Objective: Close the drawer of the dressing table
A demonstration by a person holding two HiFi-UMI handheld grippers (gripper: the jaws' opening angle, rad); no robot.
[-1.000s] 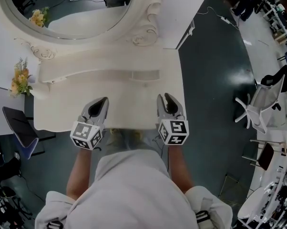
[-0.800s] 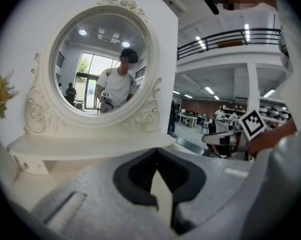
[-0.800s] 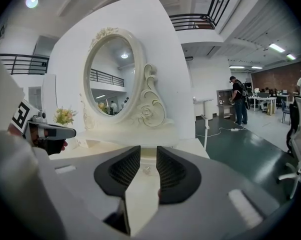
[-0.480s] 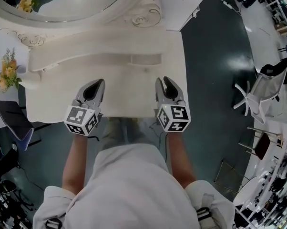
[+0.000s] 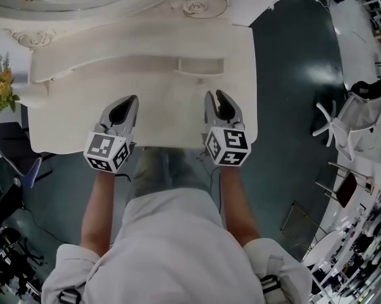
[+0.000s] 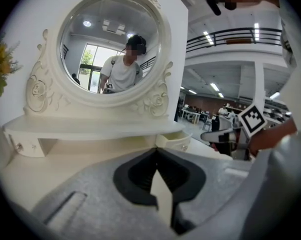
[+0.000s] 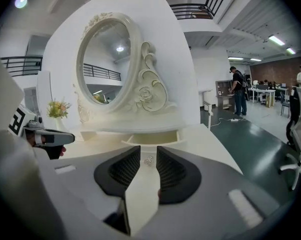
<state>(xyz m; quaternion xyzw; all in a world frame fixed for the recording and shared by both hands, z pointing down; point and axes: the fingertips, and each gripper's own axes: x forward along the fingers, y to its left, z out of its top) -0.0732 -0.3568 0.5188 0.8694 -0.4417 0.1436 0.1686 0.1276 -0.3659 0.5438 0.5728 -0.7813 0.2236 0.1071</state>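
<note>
**Head view: drawer open, right gripper lined up with it**

You stand at the front edge of the dressing table [image 5: 76,128] with both grippers over its top. The drawer [image 5: 201,66] is the small one under the raised shelf below the mirror [image 7: 104,64]. It is pulled out toward you, so closing it has not begun.

Your right gripper [image 5: 216,101] sits almost straight in front of that drawer. In the right gripper view, its jaws stand a narrow gap apart with nothing gripped between them. The drawer's small knob [image 7: 149,160] shows through that gap, farther off. That alignment looks deliberate: a straight push forward should meet the drawer front squarely. A narrow gap also gives you a blunt face for pushing.

Your left gripper [image 5: 128,104] hovers well to the left of the drawer. In the left gripper view, its pads meet at the tips and hold nothing. It seems parked there to stay out of the way.

Push along the drawer's own line. An angled push may make it bind.
</note>
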